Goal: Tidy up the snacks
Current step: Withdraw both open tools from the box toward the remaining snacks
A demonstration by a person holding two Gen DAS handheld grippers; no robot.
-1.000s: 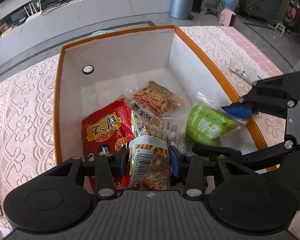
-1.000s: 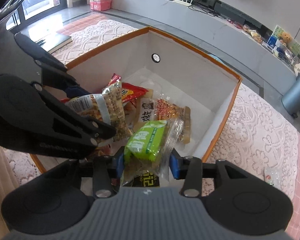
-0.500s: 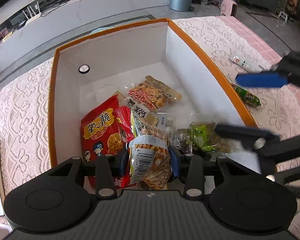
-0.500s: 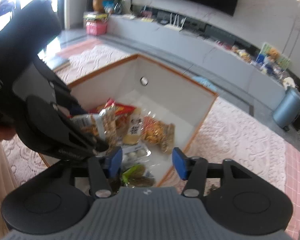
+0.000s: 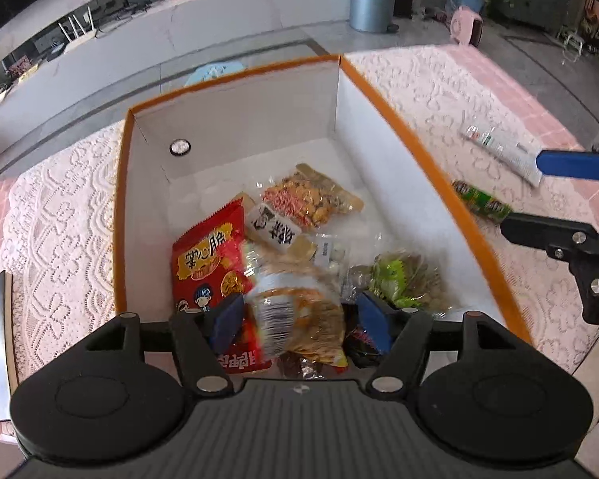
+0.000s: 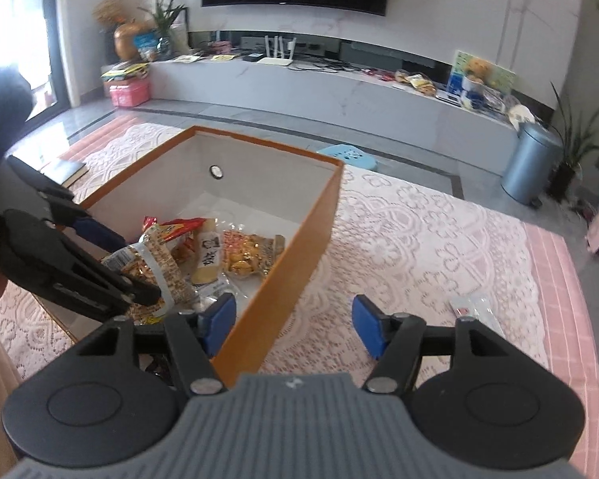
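An orange-rimmed white box (image 5: 399, 119) (image 6: 267, 145) holds several snack packets, among them a red bag (image 5: 207, 263) and a green packet (image 5: 399, 279) by the right wall. My left gripper (image 5: 299, 325) (image 6: 139, 267) hangs over the box's near end, its jaws opening. A clear bag of biscuit sticks (image 5: 295, 315) (image 6: 151, 267) sits blurred between the pads, which no longer press on it. My right gripper (image 6: 295, 325) (image 5: 555, 199) is outside the box, over its right wall and the cloth. Its jaws are opening, with nothing between them.
A pink lace cloth (image 6: 419, 239) covers the table. Right of the box lie a white sachet (image 5: 499, 147) (image 6: 475, 307) and a small green packet (image 5: 481, 201). A dark book (image 6: 64, 169) lies left of the box. A low TV bench and a metal bin (image 6: 531, 159) stand beyond.
My right gripper let the green packet drop into the box and pulled back right, out over the cloth. My left gripper's jaws widened and freed the biscuit-stick bag.
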